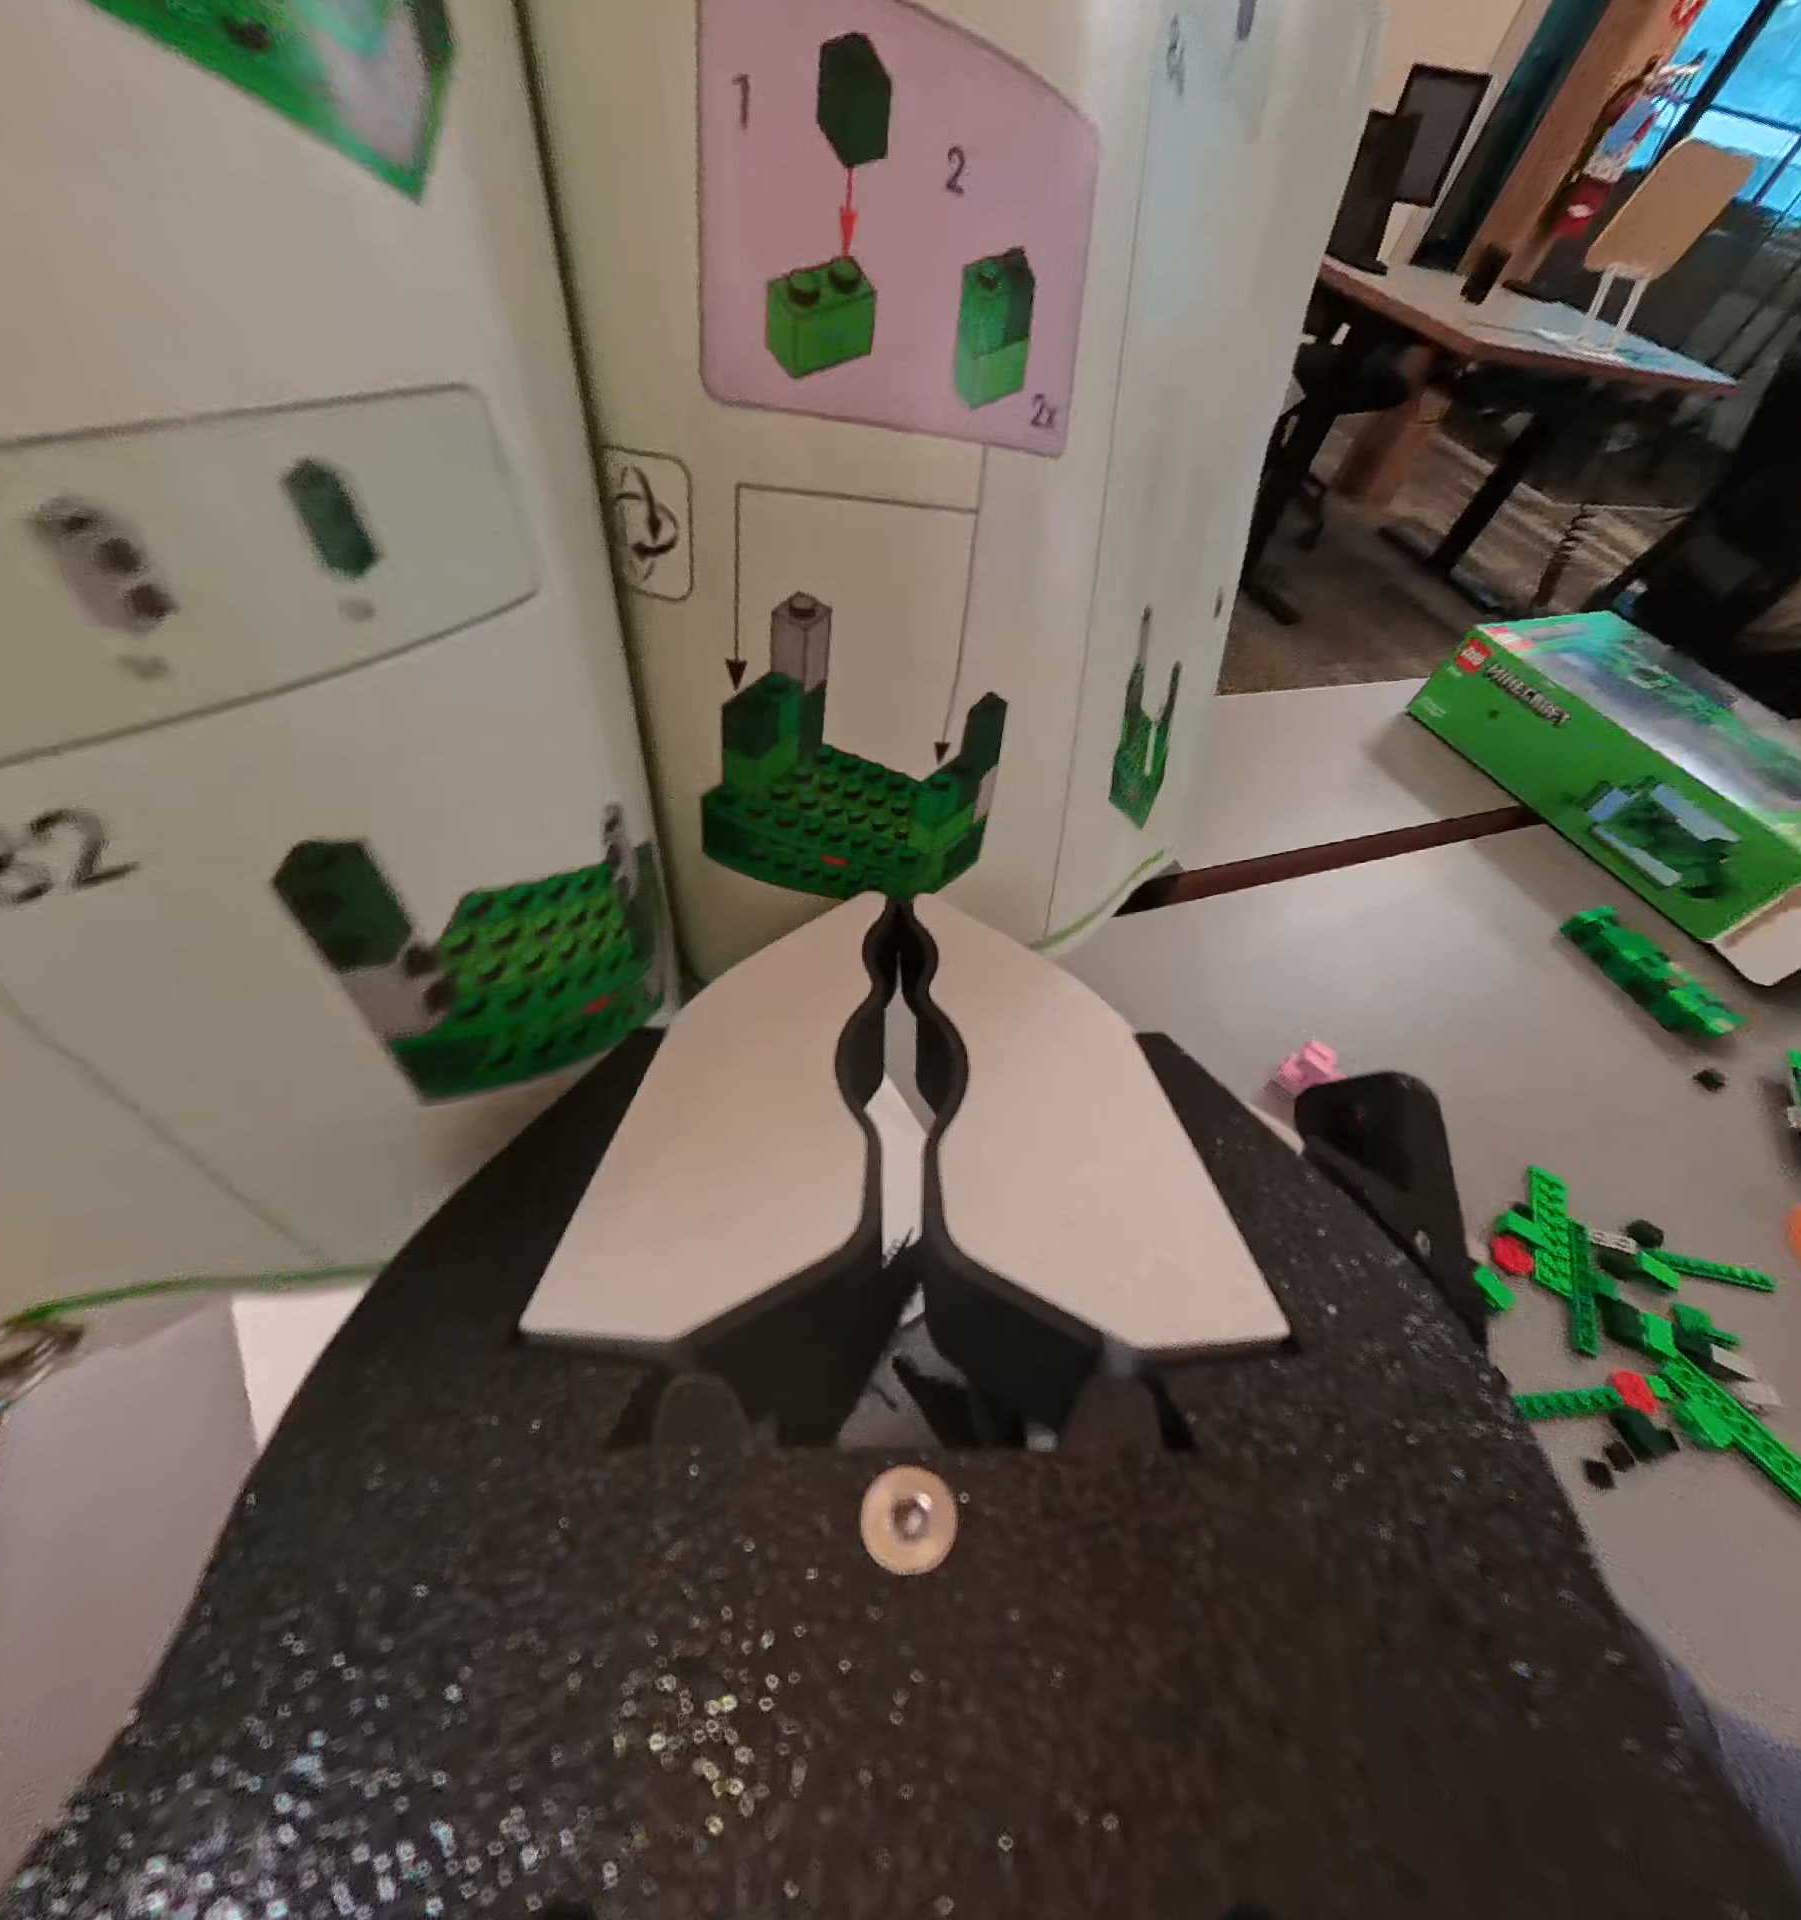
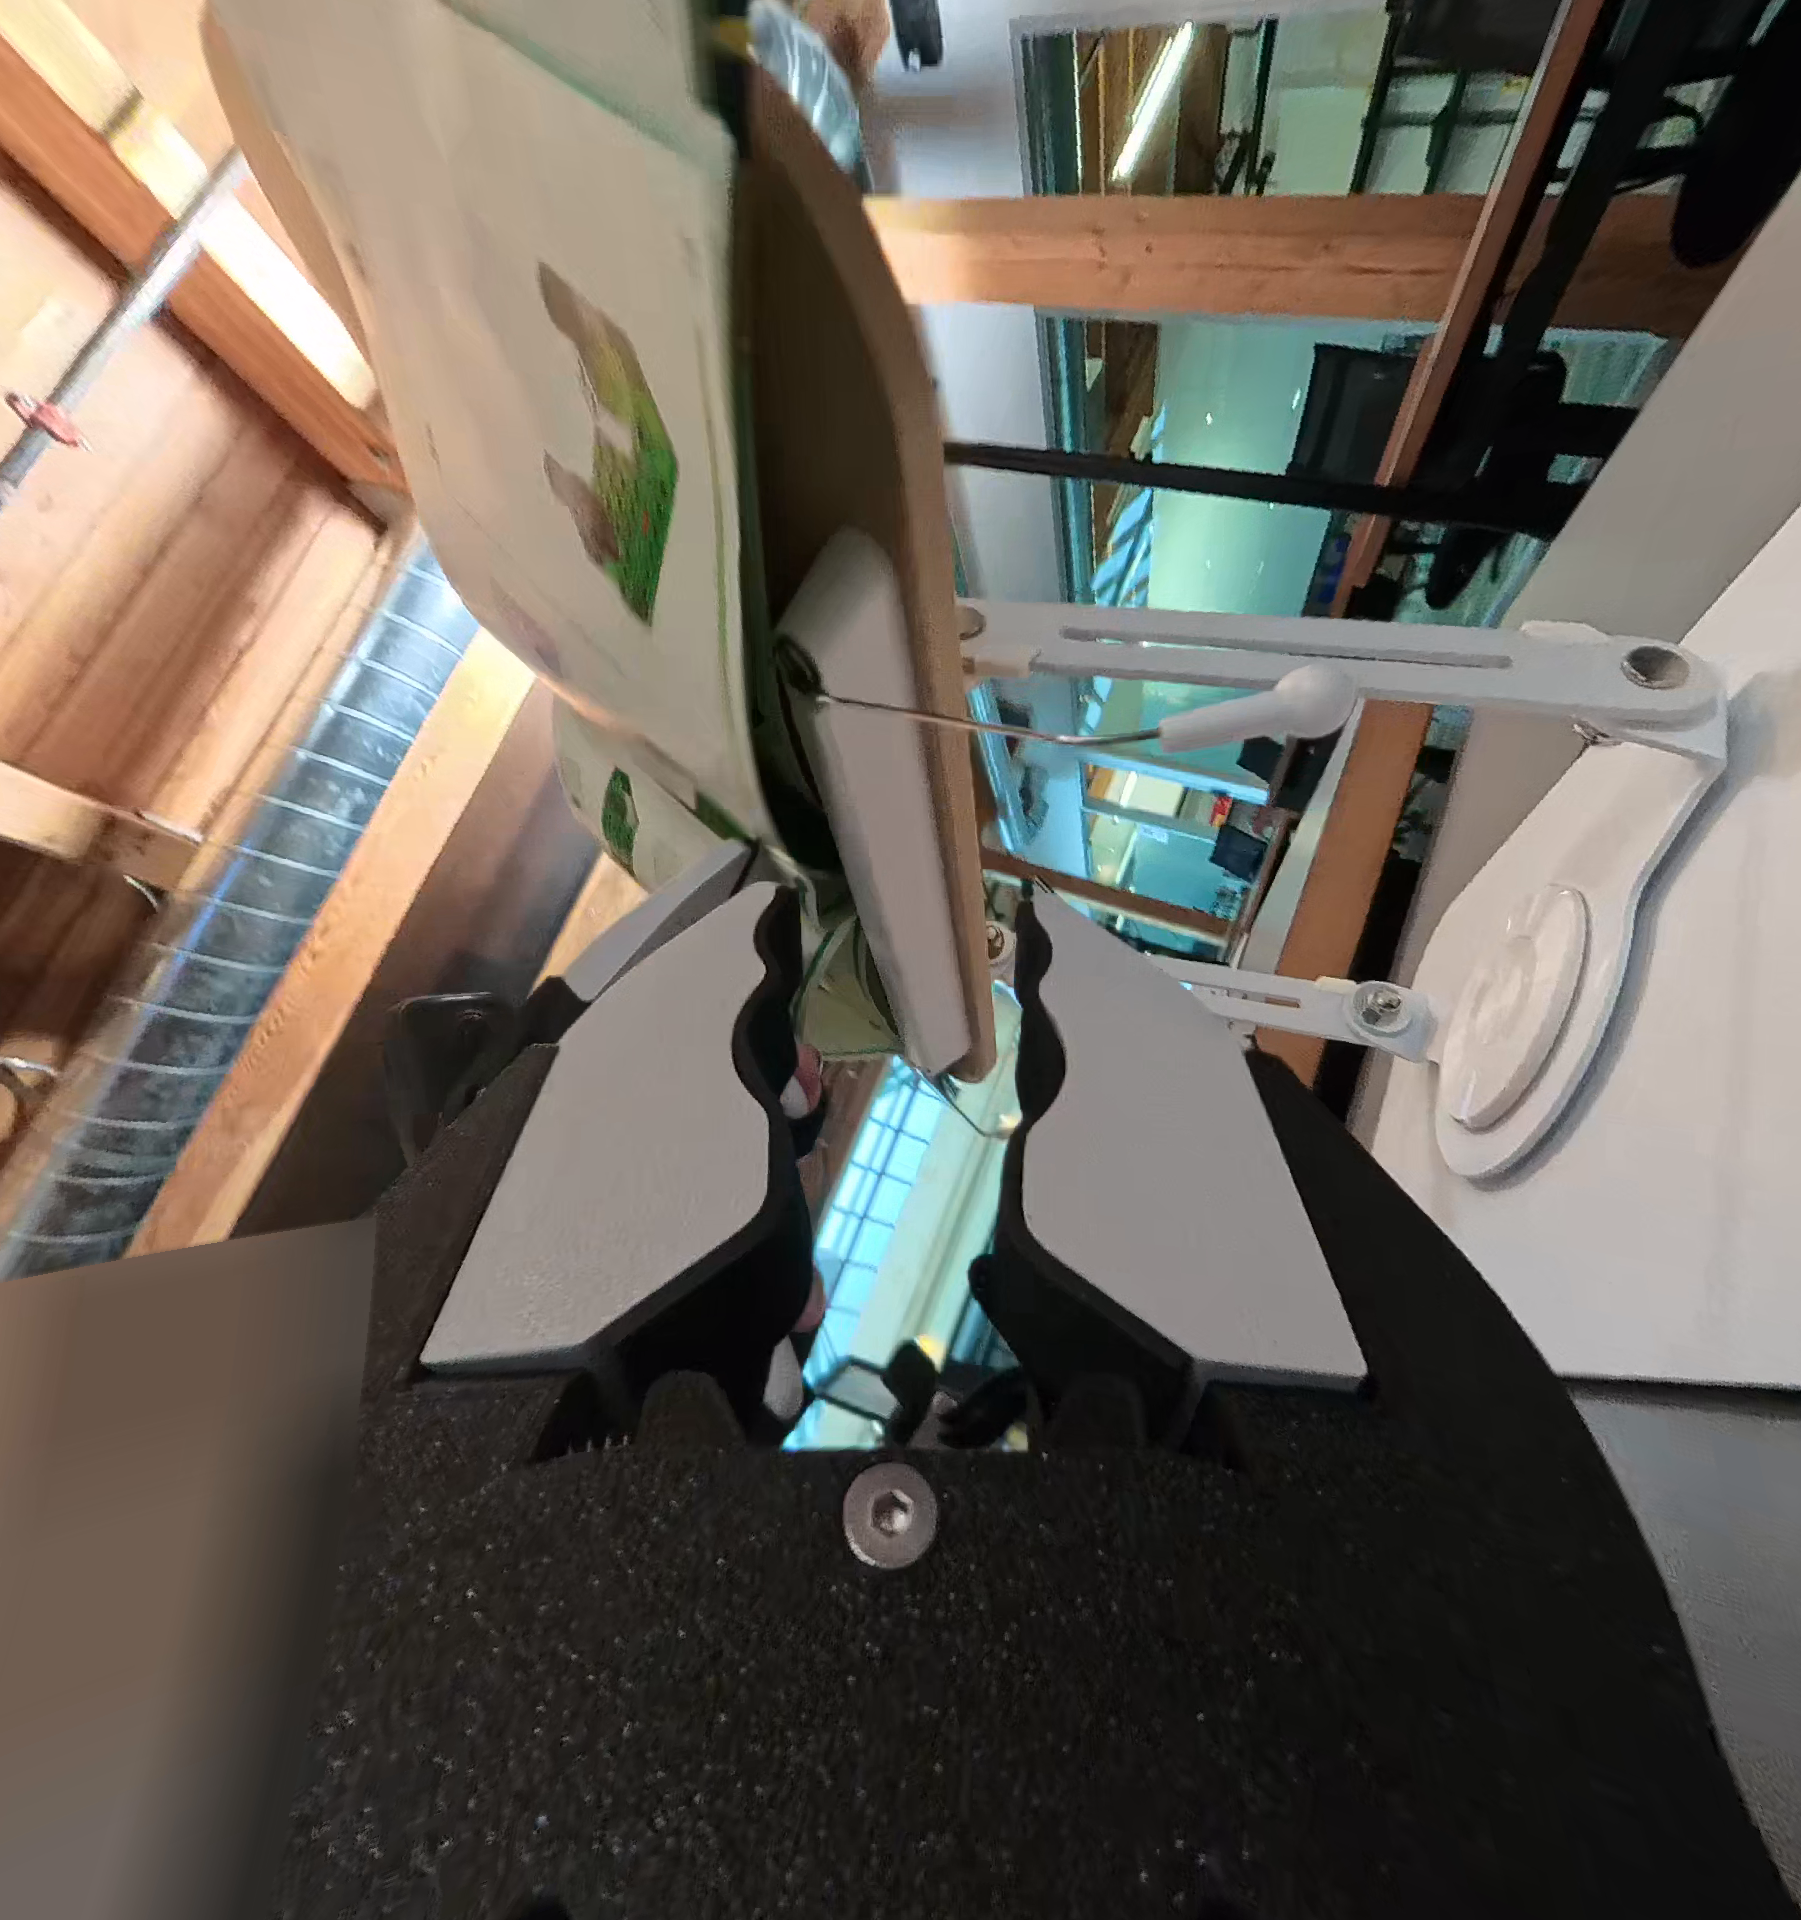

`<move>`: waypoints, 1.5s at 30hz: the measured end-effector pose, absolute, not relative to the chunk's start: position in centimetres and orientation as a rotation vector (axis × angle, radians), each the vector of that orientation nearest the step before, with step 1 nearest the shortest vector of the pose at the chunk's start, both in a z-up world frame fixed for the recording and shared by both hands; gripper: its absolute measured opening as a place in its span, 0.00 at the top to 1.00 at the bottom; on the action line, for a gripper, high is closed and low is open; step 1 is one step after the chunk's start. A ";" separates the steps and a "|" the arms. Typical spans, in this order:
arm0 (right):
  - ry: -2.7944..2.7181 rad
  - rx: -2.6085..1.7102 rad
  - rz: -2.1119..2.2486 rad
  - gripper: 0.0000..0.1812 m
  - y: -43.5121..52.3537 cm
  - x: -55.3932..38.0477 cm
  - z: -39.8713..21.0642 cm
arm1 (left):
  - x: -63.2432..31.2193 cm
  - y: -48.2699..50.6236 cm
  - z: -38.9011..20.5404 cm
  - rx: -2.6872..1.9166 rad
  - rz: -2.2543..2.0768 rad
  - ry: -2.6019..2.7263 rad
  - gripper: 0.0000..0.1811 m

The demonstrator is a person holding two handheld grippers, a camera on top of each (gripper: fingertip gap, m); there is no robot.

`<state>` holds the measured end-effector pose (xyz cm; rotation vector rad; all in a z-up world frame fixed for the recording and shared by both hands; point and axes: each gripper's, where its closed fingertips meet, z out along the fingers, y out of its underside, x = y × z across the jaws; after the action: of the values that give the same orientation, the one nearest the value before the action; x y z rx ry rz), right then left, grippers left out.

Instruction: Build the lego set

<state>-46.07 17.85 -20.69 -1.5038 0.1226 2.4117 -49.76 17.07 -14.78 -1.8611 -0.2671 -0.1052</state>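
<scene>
Both grippers same build: left gripper (image 1: 898,920) and right gripper (image 2: 901,914) have a speckled, grainy black printed body, one silver hex-socket screw on the centreline, and two flat grey finger plates with wavy black inner pads. Left body looks glittery in the light.

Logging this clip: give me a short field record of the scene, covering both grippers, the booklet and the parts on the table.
left gripper: shut, tips at the lower edge of a booklet page
right gripper: open, jaws either side of the book stand edge
instruction booklet: open, upright on the stand, pages curved
loose green pieces: scattered on the table
set box: green, lying flat beyond the pieces
</scene>
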 end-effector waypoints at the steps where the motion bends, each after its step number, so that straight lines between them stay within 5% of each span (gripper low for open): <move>1: 0.161 -1.491 2.422 0.79 18.0 -46.1 -20.7 | -49.6 17.7 -14.9 -1.871 -0.104 -0.268 1.00; 14: 0.419 -1.361 2.519 0.81 20.7 -46.8 -19.6 | -50.0 21.8 -15.2 -1.768 -0.155 -0.374 1.00; 28: 0.378 -1.040 2.432 0.94 22.8 -43.8 -17.2 | -50.1 21.9 -15.2 -1.773 -0.164 -0.381 1.00; 32: 0.355 -1.093 2.450 0.85 21.4 -43.8 -17.1 | -50.1 22.0 -15.2 -1.774 -0.162 -0.377 1.00; 36: 0.553 -1.255 2.438 0.89 19.8 -43.9 -19.7 | -50.1 22.0 -15.2 -1.774 -0.163 -0.374 1.00; 45: 0.904 -1.328 2.477 0.81 22.3 -46.6 -20.8 | -49.9 22.0 -15.4 -1.785 -0.158 -0.370 1.00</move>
<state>-46.55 22.28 -20.82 -1.3280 0.9035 2.4770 -49.90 22.02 -15.37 -1.7847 -0.3698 -0.1583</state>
